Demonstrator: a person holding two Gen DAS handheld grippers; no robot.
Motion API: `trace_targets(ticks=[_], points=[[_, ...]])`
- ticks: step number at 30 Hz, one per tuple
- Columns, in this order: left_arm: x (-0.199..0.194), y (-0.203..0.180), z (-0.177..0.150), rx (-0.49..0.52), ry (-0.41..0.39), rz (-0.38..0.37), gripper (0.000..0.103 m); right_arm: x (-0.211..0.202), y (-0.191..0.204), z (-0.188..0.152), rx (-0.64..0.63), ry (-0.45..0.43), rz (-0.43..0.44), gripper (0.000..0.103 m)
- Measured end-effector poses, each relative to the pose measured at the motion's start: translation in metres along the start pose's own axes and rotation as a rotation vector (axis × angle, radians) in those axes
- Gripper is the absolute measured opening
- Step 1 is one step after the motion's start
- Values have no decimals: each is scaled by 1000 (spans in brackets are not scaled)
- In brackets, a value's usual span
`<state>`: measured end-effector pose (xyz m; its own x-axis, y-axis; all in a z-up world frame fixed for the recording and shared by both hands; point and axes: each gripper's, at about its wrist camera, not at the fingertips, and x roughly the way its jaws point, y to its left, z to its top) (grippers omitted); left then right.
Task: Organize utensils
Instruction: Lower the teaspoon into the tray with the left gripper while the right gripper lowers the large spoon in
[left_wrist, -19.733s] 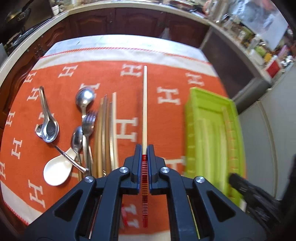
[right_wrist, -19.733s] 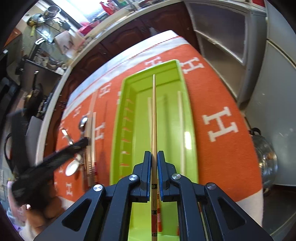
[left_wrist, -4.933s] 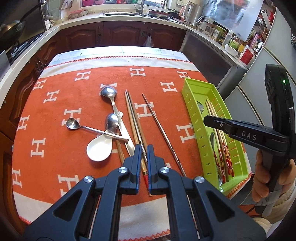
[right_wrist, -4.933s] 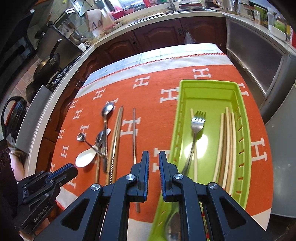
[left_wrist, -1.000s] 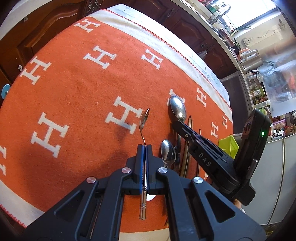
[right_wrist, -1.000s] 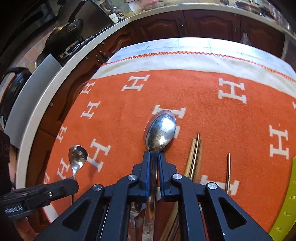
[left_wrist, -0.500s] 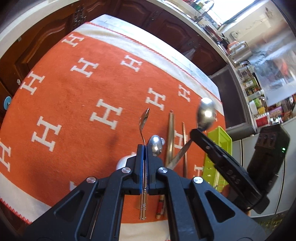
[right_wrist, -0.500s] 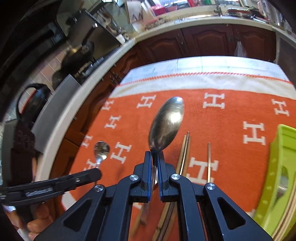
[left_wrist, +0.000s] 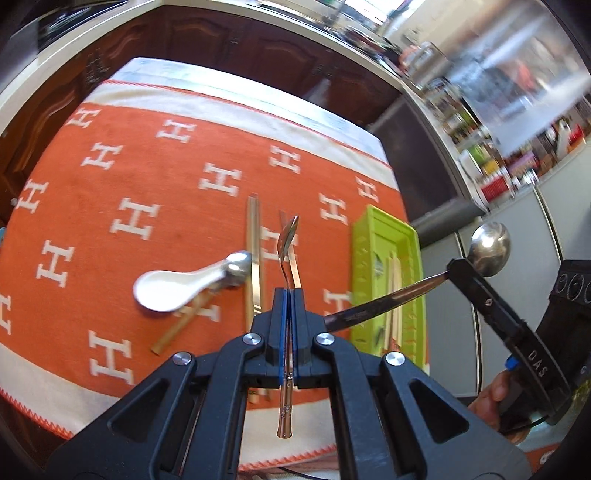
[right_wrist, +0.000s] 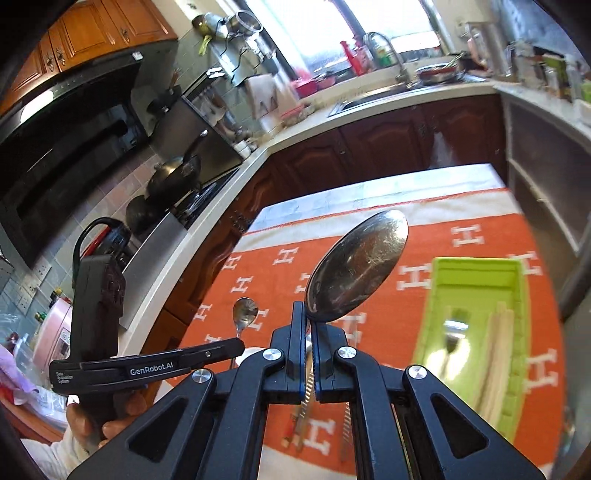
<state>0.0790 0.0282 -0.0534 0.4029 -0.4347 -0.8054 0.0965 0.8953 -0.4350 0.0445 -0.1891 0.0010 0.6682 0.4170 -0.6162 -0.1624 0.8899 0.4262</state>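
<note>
My left gripper (left_wrist: 287, 295) is shut on a small steel spoon (left_wrist: 287, 243) and holds it above the orange cloth; it also shows in the right wrist view (right_wrist: 244, 314). My right gripper (right_wrist: 308, 325) is shut on a large steel spoon (right_wrist: 358, 273), lifted high; it also shows in the left wrist view (left_wrist: 487, 249), beside the green tray (left_wrist: 415, 247). The tray (right_wrist: 476, 273) holds a fork (right_wrist: 456, 332) and pale chopsticks (right_wrist: 496, 354). A white ceramic spoon (left_wrist: 173, 288), another steel spoon (left_wrist: 236, 267) and chopsticks (left_wrist: 255, 254) lie on the cloth.
The orange cloth (left_wrist: 140, 177) covers a small table ringed by dark wooden cabinets (right_wrist: 388, 147). A stove with a wok (right_wrist: 173, 177) stands to the left, a sink (right_wrist: 388, 92) at the back. A grey appliance (left_wrist: 491, 295) stands right of the tray.
Both grippers have lifted their spoons off the cloth and swung right toward the green tray. The large spoon has risen high above the table.
</note>
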Motion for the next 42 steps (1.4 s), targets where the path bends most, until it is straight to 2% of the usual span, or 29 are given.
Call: trace_targets(ticks=[8,12,16,19,22,25,31,37,39,41,42], points=[[27,-81,-22,170,88,-41,0,-76,-58,-22,31,33,-210,2],[46,-114,-33,231,122,-59,0,-93,-87,-36,59,53,-243,3],[71,-135,-41,264,158,-63,0,-98,-102,-46,24,76,-306,3],[90,-138,-46,246,197,-68,0,-86,-110,-47,-19,113,-364,3],[105,-138,-52,221,219,-55,0,-70,-117,-44,-13,142,-305,3],[116,-132,-53,195,223,-41,0,-41,-125,-35,3,174,-307,3],[125,-127,-53,199,197,11,0,34,-145,-20,45,269,-291,3],[120,-122,-45,198,170,20,0,99,-161,-21,86,345,-294,4],[118,-121,-43,202,165,32,0,107,-164,-21,102,344,-276,7],[114,-120,-42,211,157,40,0,109,-165,-20,126,335,-264,18],[111,-119,-41,218,150,49,0,109,-165,-19,127,326,-264,19]])
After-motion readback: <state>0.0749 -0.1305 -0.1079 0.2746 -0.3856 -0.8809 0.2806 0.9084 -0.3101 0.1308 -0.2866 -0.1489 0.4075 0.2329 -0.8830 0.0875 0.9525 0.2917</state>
